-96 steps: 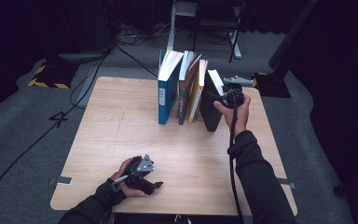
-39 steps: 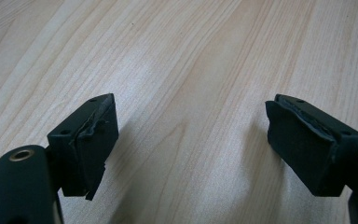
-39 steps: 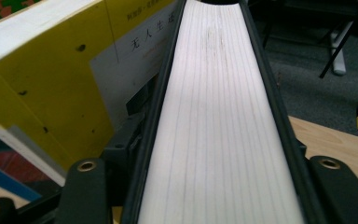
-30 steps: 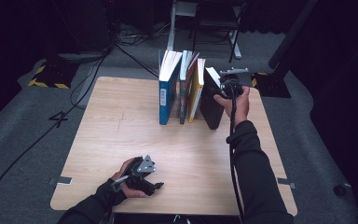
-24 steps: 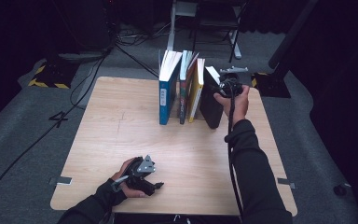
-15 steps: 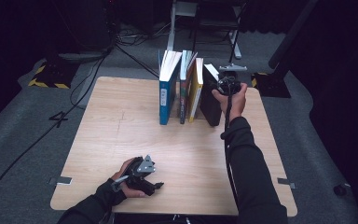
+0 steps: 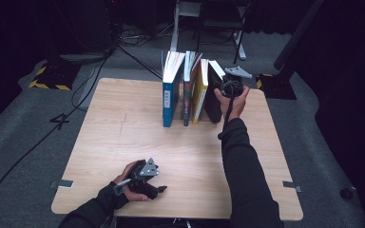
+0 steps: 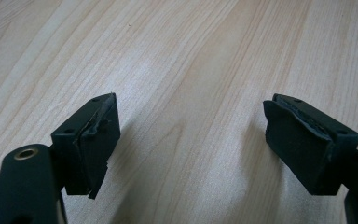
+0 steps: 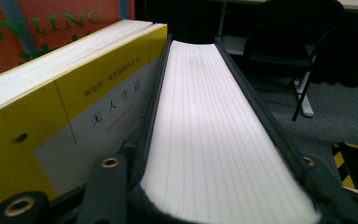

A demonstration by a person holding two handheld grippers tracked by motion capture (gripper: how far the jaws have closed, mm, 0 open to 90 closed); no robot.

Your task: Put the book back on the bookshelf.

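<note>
Black book (image 7: 213, 92): upright at the right end of the row on the desk (image 7: 123, 137), touching a yellow book (image 7: 200, 90). Right gripper (image 7: 230, 85): jaws straddle its page block, closed further just now, pressing its covers. Left gripper (image 7: 147, 183): resting near the desk's front edge, jaws wide apart, empty.
</note>
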